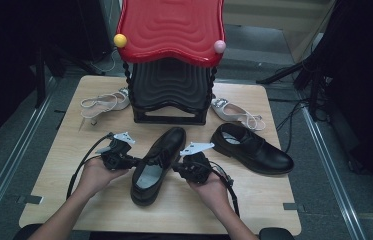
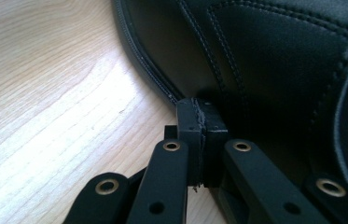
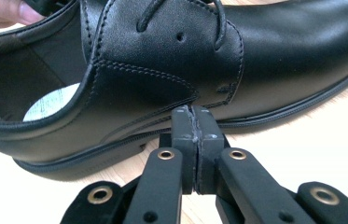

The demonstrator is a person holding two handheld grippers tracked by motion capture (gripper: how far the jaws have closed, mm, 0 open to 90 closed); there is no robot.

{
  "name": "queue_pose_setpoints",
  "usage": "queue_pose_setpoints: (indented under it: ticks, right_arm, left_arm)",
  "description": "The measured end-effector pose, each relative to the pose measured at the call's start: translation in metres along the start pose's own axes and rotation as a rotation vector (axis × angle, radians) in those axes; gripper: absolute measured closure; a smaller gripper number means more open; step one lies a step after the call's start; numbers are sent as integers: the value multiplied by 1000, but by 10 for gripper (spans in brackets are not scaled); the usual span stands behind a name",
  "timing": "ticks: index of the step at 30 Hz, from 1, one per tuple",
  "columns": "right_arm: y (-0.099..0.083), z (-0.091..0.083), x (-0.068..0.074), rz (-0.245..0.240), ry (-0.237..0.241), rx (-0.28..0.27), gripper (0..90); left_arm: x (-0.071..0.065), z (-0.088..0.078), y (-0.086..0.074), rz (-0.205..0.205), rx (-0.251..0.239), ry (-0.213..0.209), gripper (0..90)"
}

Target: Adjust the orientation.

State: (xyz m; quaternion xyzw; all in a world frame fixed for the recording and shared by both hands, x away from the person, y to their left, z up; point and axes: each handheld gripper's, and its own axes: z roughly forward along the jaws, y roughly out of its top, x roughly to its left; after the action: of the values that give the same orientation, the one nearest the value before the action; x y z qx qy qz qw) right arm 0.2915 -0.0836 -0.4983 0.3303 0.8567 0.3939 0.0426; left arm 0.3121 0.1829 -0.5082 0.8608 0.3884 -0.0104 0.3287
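On the wooden table (image 1: 69,150), a black leather lace-up shoe (image 1: 156,162) lay near the front middle, its toe pointing away toward the black stepped base (image 1: 170,95) of a red-topped stand (image 1: 170,27). The left gripper (image 1: 135,161) pressed in from the shoe's left side, its fingers (image 2: 191,135) closed together with nothing between them, the tips touching the leather just above the sole. The right gripper (image 1: 177,167) met the shoe's right side the same way, fingers (image 3: 184,135) shut against each other, tips at the seam below the laces. A 2nd black shoe (image 1: 251,147) sat well apart to the right. 2 pale strappy heeled shoes, 1 left (image 1: 105,103) and 1 right (image 1: 236,114), flanked the base.
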Motion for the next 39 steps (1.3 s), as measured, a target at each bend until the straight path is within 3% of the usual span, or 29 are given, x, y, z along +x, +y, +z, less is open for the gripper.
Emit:
queue_pose_setpoints:
  ticks: [7, 13, 15, 26, 39]
  right_arm:
    - [-2, -5, -5, 9, -10, 5, 900]
    - [-6, -12, -10, 35, -29, 10, 900]
    - [-8, -17, -15, 51, -48, 8, 900]
    - [-15, -30, -30, 99, -107, -2, 900]
    - [-17, -38, -49, 150, -153, -5, 900]
  left_arm:
    - [-3, 6, 3, -19, -6, -35, 900]
    - [-12, 12, 8, 0, -6, -44, 900]
    - [-17, 18, 12, -20, -13, -42, 900]
    - [-32, 33, 22, -6, -22, -83, 900]
    - [-46, 49, 30, -40, -74, -81, 900]
